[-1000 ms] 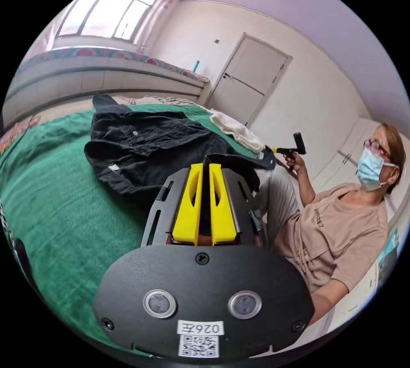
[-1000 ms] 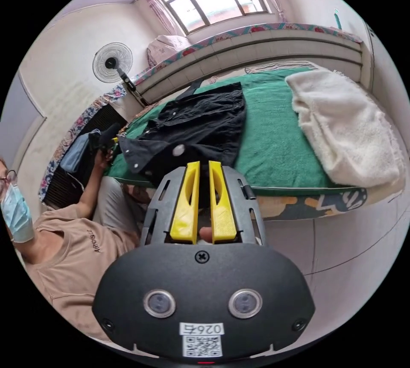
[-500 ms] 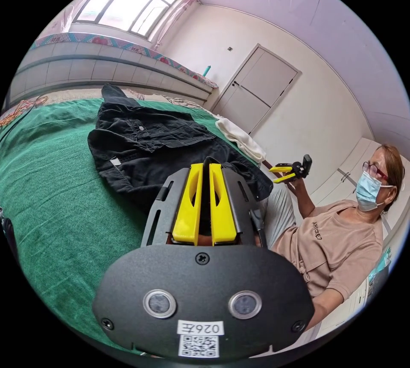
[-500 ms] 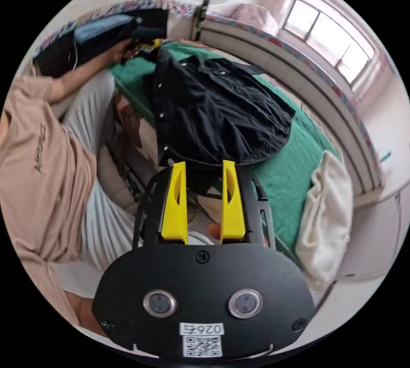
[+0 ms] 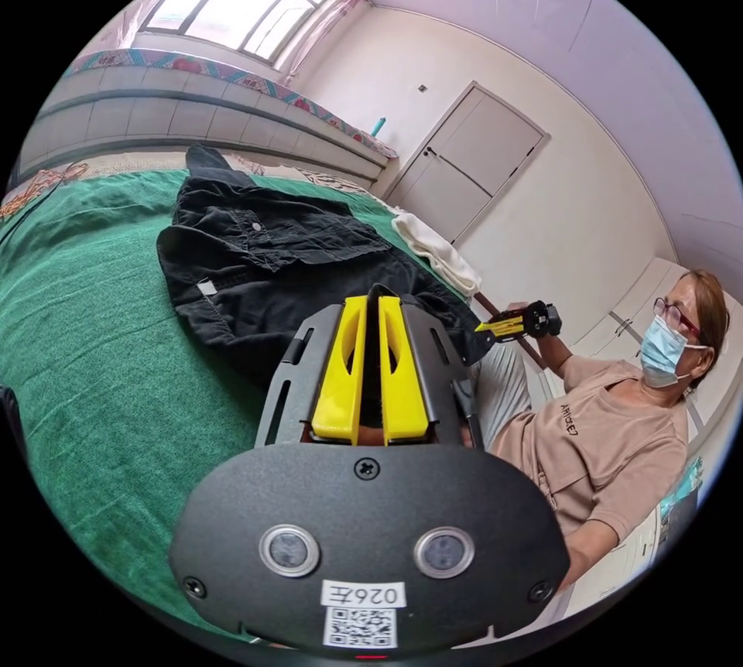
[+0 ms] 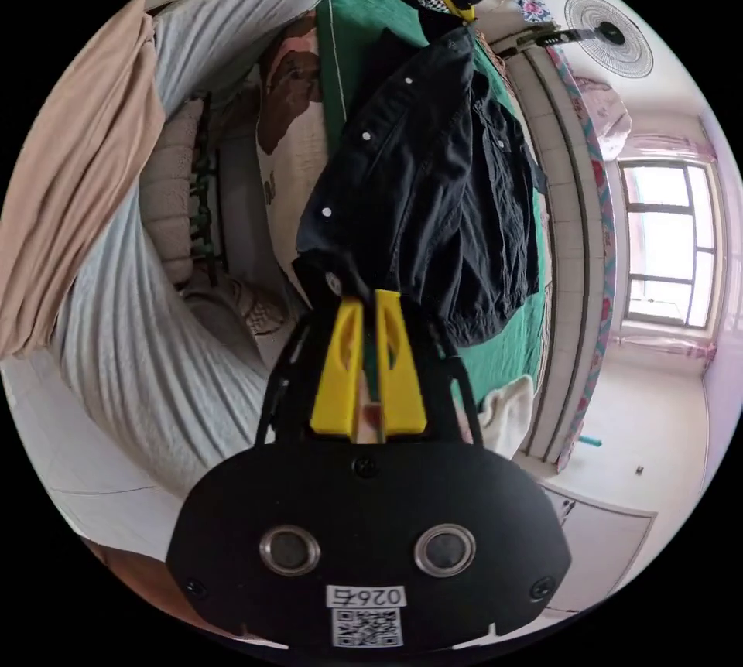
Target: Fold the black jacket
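While a tag marked 026 shows below, each gripper [image 5: 371,303] [image 6: 368,295] pinches the black jacket's [image 5: 263,265] edge.

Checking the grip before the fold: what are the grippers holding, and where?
Both hold the black jacket by its near front edge: left hand-held gripper at one end, right hand-held gripper at the other.

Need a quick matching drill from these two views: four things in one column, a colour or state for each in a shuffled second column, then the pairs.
Column 1:
1. jacket
2. bed cover
3. blanket
4. left gripper

Column 2:
A. cream white, lying at the far end of the bed
B. jaws closed on a fold of dark cloth
C. green, spread flat under the garment
D. black, with pale snap buttons, partly off the bed edge

Pairs: 1-D, 2-C, 3-A, 4-B
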A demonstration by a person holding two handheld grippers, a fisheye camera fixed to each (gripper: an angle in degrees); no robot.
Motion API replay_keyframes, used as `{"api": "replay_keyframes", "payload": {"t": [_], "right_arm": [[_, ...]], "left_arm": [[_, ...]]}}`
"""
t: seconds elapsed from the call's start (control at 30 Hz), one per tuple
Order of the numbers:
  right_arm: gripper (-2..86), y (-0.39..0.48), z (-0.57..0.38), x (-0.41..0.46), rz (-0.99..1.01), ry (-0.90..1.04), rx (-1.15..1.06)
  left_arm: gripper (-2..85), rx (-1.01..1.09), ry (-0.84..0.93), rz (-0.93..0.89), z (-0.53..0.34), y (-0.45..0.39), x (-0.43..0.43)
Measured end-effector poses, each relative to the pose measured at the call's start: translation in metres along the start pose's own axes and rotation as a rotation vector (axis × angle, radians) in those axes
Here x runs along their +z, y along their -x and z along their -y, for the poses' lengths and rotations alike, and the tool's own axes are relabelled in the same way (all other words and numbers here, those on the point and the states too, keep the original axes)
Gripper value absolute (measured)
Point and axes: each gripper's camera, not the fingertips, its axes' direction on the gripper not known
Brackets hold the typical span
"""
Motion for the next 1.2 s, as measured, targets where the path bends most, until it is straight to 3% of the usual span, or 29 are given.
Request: {"api": "replay_keyframes", "payload": {"t": [0.1, 0.17, 0.27, 0.37, 0.47, 0.77, 0.93, 1.2], "right_arm": [[-1.0, -0.034, -0.018, 0.005, 0.115, -0.049, 0.133], [-1.4, -0.095, -0.083, 0.004, 0.317, -0.236, 0.429], [-1.5, -0.155, -0.192, 0.032, 0.427, -0.476, 0.789], [-1.5, -0.201, -0.255, 0.089, 0.521, -0.586, 1.008], [-1.5, -0.244, -0.264, 0.154, 0.584, -0.566, 1.141], [-1.6, -0.312, -0.213, 0.327, 0.475, -0.201, 1.207], [-1.5, -0.322, -0.226, 0.411, 0.578, -0.140, 1.261], [-1.6, -0.318, -0.254, 0.473, 0.673, -0.125, 1.256]], "left_arm": [[0.8, 0.070, 0.049, 0.034, -0.001, -0.016, -0.004], [0.9, 0.169, 0.076, 0.099, -0.002, -0.038, -0.009], [0.9, 0.211, 0.122, 0.127, 0.003, -0.046, -0.001], [0.9, 0.171, 0.112, 0.067, 0.019, -0.037, 0.007], [0.9, 0.154, 0.137, 0.160, 0.043, -0.038, 0.014], [0.6, -0.114, 0.247, 0.251, 0.102, 0.040, 0.065], [-0.4, -0.224, 0.305, 0.355, 0.095, 0.078, 0.095], [-0.7, -0.200, 0.278, 0.330, 0.101, 0.075, 0.090]]}}
